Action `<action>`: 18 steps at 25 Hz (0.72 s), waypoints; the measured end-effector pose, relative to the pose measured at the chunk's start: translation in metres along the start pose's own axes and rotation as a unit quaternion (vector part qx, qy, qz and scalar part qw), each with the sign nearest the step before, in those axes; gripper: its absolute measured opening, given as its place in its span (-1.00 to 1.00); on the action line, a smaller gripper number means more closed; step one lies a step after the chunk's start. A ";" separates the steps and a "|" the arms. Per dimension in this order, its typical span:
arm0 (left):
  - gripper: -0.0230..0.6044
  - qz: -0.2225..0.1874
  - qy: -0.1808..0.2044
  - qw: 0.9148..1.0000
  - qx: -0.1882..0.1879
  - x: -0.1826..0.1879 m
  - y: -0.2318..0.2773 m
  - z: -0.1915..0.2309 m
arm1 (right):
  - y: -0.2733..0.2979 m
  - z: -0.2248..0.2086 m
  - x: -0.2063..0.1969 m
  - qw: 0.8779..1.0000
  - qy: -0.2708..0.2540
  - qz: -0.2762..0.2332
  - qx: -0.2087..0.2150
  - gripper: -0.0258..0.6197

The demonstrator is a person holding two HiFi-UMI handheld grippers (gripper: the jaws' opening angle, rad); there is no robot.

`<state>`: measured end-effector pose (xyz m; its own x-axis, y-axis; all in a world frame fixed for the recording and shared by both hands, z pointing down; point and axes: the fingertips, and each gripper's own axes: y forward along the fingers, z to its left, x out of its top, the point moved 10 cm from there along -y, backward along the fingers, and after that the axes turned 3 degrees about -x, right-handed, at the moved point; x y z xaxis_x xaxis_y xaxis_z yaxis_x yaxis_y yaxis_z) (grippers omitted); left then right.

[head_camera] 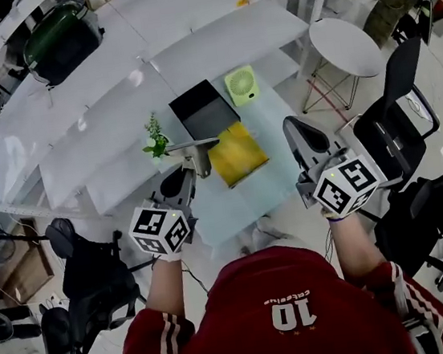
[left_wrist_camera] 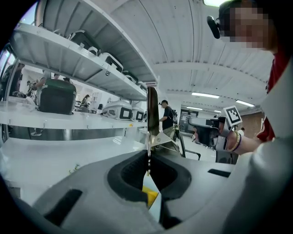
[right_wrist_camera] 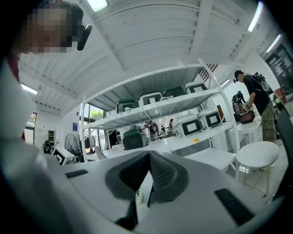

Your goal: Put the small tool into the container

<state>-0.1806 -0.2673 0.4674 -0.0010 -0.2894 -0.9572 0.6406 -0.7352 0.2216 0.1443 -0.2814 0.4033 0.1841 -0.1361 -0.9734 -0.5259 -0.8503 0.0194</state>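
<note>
L. claw (left_wrist_camera: 147, 160) tips tight on small tool (left_wrist_camera: 152, 116), handle upright beyond tips

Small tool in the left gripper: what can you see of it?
The small tool looks like metal: a thin shiny edge pinched between the shut jaws of the left gripper, a silvery angled piece beyond them, and a long, flat, dark strip. In the left gripper view the strip stands upright; in the head view it runs crosswise, held above the table beside the little plant. Only the jaws seem to touch it.
</note>
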 end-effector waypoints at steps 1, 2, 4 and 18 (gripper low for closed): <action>-0.93 0.007 0.001 1.000 -0.003 -0.003 0.003 0.002 | 0.001 -0.001 -0.003 1.000 0.002 0.005 0.000 -0.91; -0.93 0.011 0.004 1.000 -0.004 -0.006 0.006 0.005 | 0.003 -0.003 -0.005 1.000 0.003 0.008 0.001 -0.91; -0.93 0.018 0.006 1.000 -0.004 -0.011 0.014 0.014 | 0.012 -0.008 -0.009 1.000 0.003 0.012 0.003 -0.91; -0.93 0.117 -0.008 0.991 -0.057 -0.072 0.060 0.048 | 0.046 -0.033 -0.034 0.998 0.015 0.057 0.001 -0.91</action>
<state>-0.1792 -0.3201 0.5581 0.1463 -0.4543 -0.8788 0.7067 -0.5737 0.4142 0.1416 -0.3330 0.4451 0.1479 -0.2474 -0.9576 -0.5463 -0.8275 0.1294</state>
